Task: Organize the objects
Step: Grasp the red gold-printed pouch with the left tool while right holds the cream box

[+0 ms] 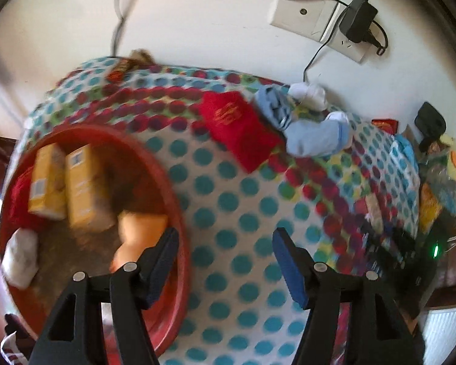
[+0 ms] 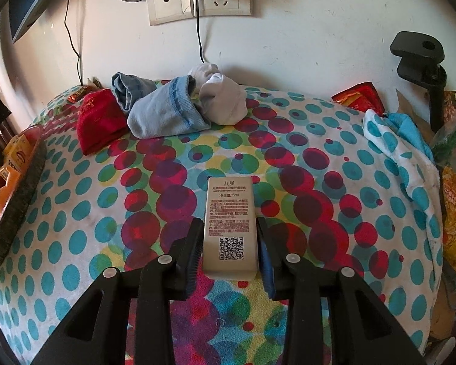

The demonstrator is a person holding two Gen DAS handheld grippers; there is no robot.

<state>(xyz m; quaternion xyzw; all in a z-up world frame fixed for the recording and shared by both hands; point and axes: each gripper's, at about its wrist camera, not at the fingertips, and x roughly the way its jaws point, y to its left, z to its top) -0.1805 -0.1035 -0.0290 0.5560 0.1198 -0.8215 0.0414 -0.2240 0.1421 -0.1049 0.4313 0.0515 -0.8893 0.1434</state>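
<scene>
my right gripper (image 2: pixel 230 246) is pinching a small tan carton (image 2: pixel 229 225), one pad on each long side near its near end, above the spotted blanket (image 2: pixel 319 182). the carton's long axis runs straight along the fingers, away from me toward the wall, printed face up, qr code at my end and the title at the far end. the hold sits low on the box, so most of its length sticks out unsupported; i judge a quick swing could let it pivot or slide out between the pads.

my left gripper (image 1: pixel 225 269) is spread wide with nothing in it, hovering beside the red basin (image 1: pixel 179 273) that already has two yellow boxes (image 1: pixel 67 188) in it. that view is smeared, so i can't read the basin's contents well. if the carton goes there, clipping the rim or the left fingers looks like the main hazard.
</scene>
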